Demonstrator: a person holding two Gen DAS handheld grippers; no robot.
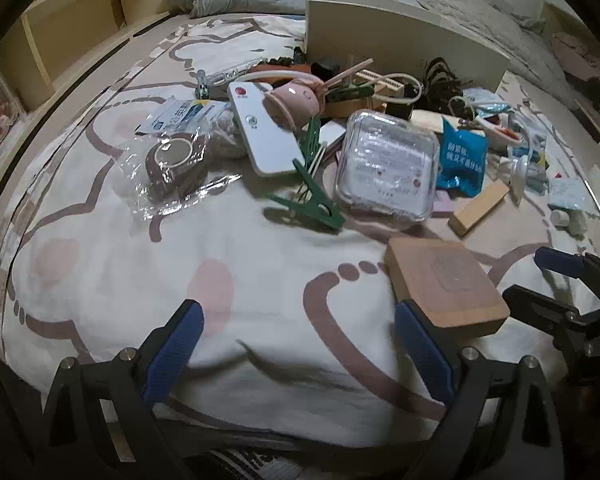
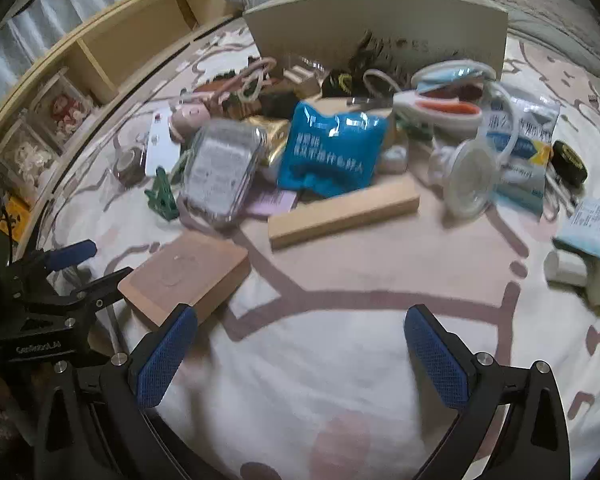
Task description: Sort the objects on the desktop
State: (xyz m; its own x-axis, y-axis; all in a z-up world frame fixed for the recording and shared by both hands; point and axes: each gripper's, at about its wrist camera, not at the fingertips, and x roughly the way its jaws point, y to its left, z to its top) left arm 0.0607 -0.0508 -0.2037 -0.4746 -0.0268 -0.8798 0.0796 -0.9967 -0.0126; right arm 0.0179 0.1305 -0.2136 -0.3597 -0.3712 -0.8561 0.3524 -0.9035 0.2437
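A: Where do the hand-held grippers stand?

B: The left hand-held gripper (image 1: 296, 354) is spread wide and grasps nothing; the right hand-held gripper (image 2: 302, 358) likewise gapes empty over the white bedspread with brown outlines (image 2: 320, 380).

A: And the clutter?

B: The square tan wooden block (image 1: 446, 284) lies just beside the left gripper's right fingertip; the clear plastic box (image 1: 388, 164), blue foil packet (image 2: 330, 148) and green plastic clip (image 1: 310, 196) lie heaped farther back, before the cream board (image 1: 400, 44).

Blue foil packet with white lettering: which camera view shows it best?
The right wrist view: the blue foil packet sits large near the frame's centre, most of its face visible. The left wrist view shows it smaller, off to the right, behind the clear plastic box.
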